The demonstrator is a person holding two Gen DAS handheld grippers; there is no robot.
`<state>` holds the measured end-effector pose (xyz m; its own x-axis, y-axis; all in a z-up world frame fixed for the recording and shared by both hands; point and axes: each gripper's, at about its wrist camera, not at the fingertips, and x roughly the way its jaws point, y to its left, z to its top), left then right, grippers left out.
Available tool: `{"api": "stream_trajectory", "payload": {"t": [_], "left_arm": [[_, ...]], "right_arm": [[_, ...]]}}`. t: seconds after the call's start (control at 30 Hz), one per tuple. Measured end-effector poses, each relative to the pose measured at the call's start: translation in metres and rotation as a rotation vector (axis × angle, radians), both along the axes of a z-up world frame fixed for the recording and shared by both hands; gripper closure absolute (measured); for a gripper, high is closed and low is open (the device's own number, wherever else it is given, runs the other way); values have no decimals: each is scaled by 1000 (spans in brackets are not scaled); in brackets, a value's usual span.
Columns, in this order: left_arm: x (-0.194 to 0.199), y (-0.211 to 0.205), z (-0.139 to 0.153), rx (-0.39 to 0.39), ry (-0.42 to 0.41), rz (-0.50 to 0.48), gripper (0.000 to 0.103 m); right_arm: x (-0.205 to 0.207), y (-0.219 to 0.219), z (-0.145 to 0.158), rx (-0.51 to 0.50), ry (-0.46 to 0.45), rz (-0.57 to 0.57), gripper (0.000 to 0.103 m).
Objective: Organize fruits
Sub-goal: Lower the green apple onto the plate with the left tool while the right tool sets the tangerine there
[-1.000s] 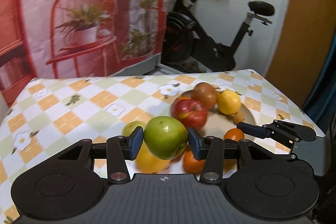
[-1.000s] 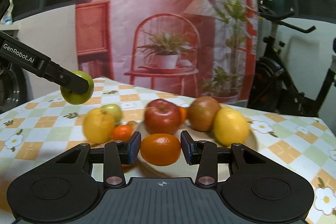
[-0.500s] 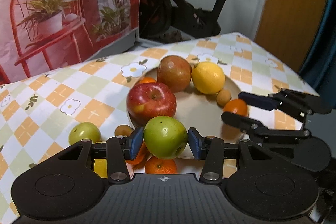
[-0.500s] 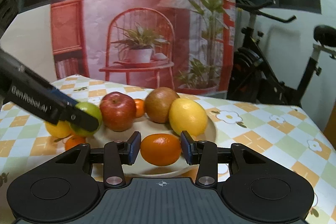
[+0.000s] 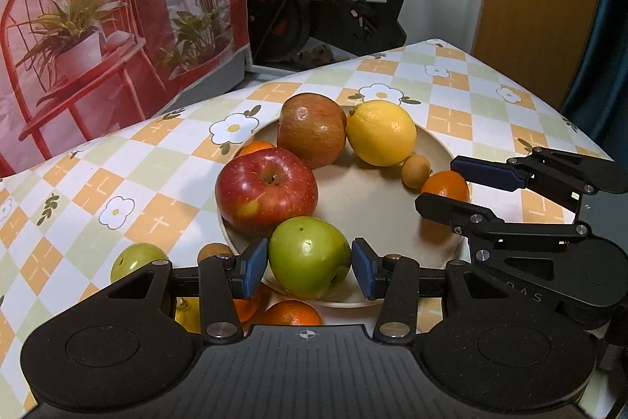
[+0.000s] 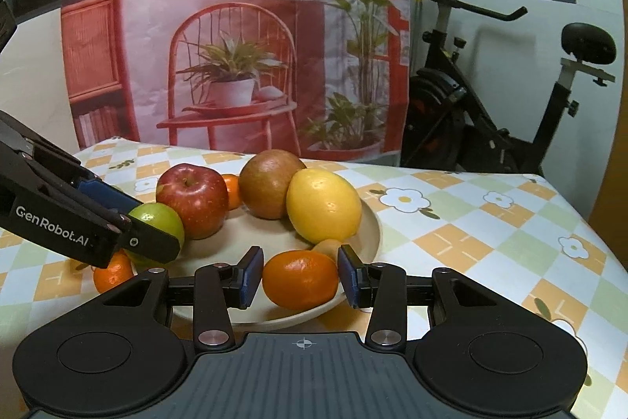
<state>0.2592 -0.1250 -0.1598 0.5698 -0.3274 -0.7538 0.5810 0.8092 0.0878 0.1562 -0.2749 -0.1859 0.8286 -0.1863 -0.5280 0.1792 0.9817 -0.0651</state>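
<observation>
Two grippers over plate (image 5: 439,148): left (image 5: 310,268) fingers clamp green apple (image 5: 309,256), right (image 6: 300,279) fingers clamp orange (image 6: 300,277).

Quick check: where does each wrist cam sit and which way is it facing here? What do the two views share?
Left wrist: behind the left tongs, looking down across the plate; own tongs grip a green apple, right tongs at right.
Right wrist: behind the right tongs, facing the backdrop; own tongs grip an orange, left tongs at left.
Shared: plate, red apple, lemon, exercise bike.
</observation>
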Motion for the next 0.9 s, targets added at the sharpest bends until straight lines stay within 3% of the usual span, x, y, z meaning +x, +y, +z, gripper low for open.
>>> {"api": "stream_trajectory", "payload": {"t": [0.53, 0.73, 0.9], "left_arm": [[0, -2, -3, 7, -2, 9, 52], [-3, -1, -2, 1, -4, 15, 44], [-6, 2, 4, -15, -21, 25, 44]], "right_arm": [[-1, -1, 2, 4, -16, -2, 64], [-4, -3, 3, 10, -32, -2, 59], [-6, -4, 3, 24, -35, 1, 57]]}}
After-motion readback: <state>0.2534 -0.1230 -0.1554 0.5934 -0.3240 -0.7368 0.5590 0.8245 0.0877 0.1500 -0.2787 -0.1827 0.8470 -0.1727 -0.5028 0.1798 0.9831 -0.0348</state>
